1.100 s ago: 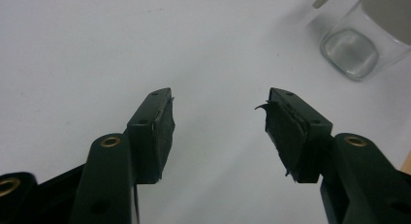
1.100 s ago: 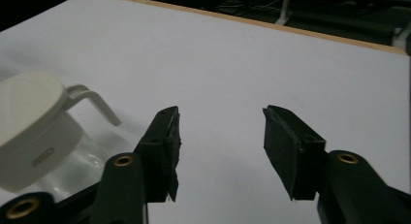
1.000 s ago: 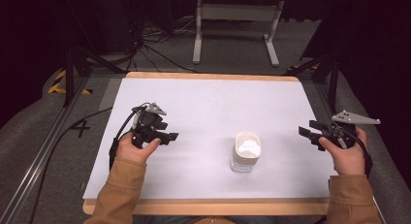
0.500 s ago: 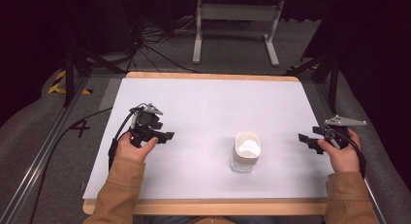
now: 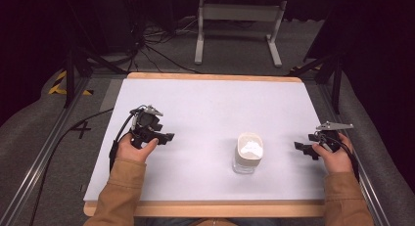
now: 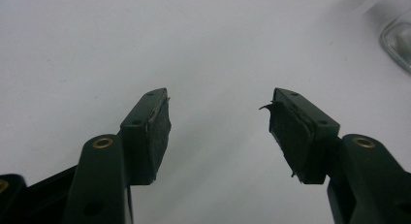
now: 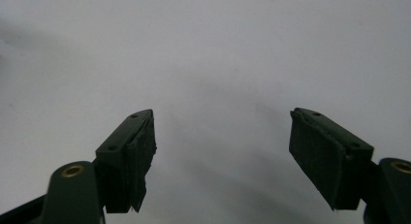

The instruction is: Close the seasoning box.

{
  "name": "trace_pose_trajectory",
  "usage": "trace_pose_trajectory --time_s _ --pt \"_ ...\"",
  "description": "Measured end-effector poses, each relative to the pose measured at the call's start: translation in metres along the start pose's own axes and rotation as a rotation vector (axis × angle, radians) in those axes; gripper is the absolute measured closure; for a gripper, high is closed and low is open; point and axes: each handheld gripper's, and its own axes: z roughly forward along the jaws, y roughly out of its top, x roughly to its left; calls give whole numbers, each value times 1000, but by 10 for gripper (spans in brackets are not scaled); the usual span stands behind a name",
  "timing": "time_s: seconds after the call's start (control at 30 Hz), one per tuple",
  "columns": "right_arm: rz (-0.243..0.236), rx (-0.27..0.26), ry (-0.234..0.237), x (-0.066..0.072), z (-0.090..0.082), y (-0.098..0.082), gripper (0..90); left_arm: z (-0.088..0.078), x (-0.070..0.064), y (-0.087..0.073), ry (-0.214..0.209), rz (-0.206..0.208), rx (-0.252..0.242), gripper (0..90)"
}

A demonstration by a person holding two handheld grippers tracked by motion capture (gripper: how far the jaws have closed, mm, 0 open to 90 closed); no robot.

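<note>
On the white table (image 5: pixel 210 113), right of its middle and toward the person's edge, stood a clear glass jar (image 5: pixel 248 153) with something white in it. This jar serves as the landmark for everything else.

Well to the left of the jar, the left gripper (image 5: pixel 164 137) was held in the person's left hand (image 5: pixel 134 147), its black jaws pointing across the table toward the jar. A black cable trailed from it off the table's left side. Well to the right of the jar, near the table's right edge, the right gripper (image 5: pixel 299 147) was held in the right hand (image 5: pixel 333 155), its jaws also turned toward the jar and a grey three-cornered plate riding on top. Both forearms wore tan sleeves (image 5: pixel 120 192).

The high view was too small to show how far either pair of jaws stood apart. The left gripper view settled that for the left gripper (image 6: pixel 218 122): its two padded jaws were spread wide with only bare white table between them, and a corner of the jar (image 6: pixel 397 37) showed at the upper right, far from the jaws. The right gripper view did the same for the right gripper (image 7: pixel 220 146): jaws spread wide, nothing gripped, plain white table ahead of them.
</note>
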Motion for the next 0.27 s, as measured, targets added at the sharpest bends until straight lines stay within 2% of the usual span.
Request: trace_pose_trajectory --time_s 0.1,0.27 --pt "-6 16 0 1 2 0 251 0 0 0 2 9 7 401" --pt "-4 10 1 2 1 1 251 -1 -1 1 5 10 -4 401"
